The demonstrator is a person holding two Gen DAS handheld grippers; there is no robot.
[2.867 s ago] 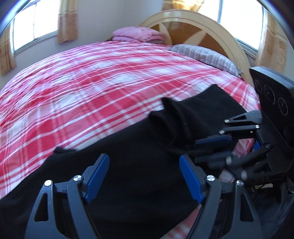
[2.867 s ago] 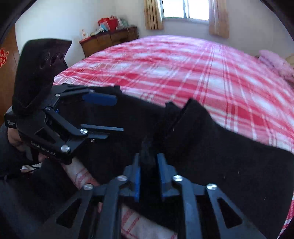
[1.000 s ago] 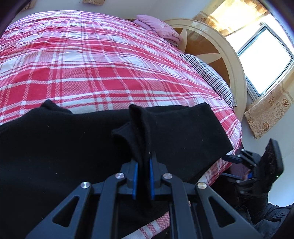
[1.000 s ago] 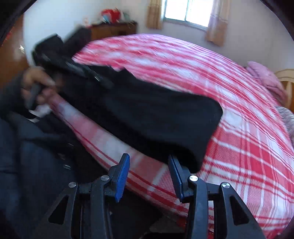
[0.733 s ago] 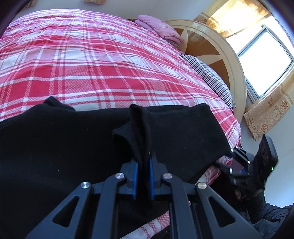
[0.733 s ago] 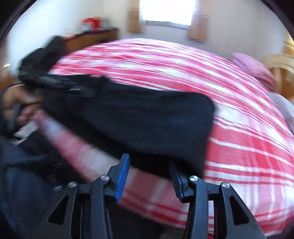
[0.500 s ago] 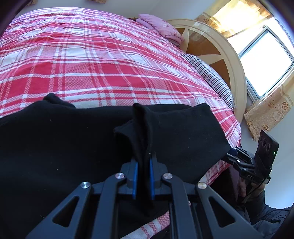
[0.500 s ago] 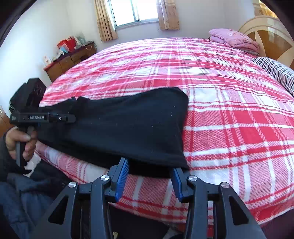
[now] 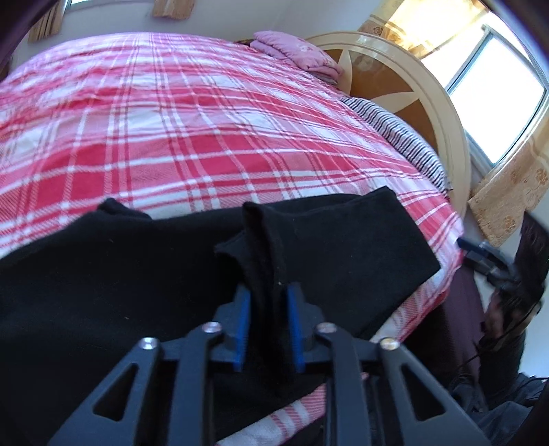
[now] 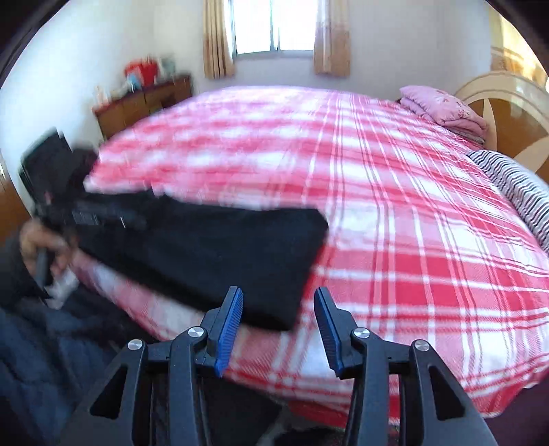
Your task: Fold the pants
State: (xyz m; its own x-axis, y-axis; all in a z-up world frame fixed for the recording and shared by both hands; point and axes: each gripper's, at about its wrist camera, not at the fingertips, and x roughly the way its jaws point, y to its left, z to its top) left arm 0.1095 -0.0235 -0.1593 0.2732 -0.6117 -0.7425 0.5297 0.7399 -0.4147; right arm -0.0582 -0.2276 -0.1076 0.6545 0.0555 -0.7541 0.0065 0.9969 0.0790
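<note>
1. Between the left gripper's (image 9: 267, 331) blue pads, a raised ridge of the black pants (image 9: 343, 247) stands up; the jaws are opening, and the cloth is still in the gap with the pads at its sides.
2. Ahead of the right gripper (image 10: 278, 329) lies the near right corner of the pants (image 10: 212, 254); its jaws are opening, spread apart with nothing between them, over the bed's edge.
3. Pants lie flat along the near edge of the bed (image 9: 192, 113), spread sideways, with one end hanging slightly past the edge in the left wrist view.
4. Red-and-white plaid covers the bed (image 10: 394, 212) beneath and beyond the pants.
5. Farther off, a folded pink blanket (image 9: 295, 51) sits by the arched headboard (image 9: 422, 89), with a striped pillow (image 9: 398, 133) just beside it.
6. At the right wrist view's left edge, a hand (image 10: 37, 243) holds the other gripper's handle, blurred.
7. Behind the bed stand a wooden cabinet (image 10: 144, 103) and a curtained window (image 10: 274, 27).
</note>
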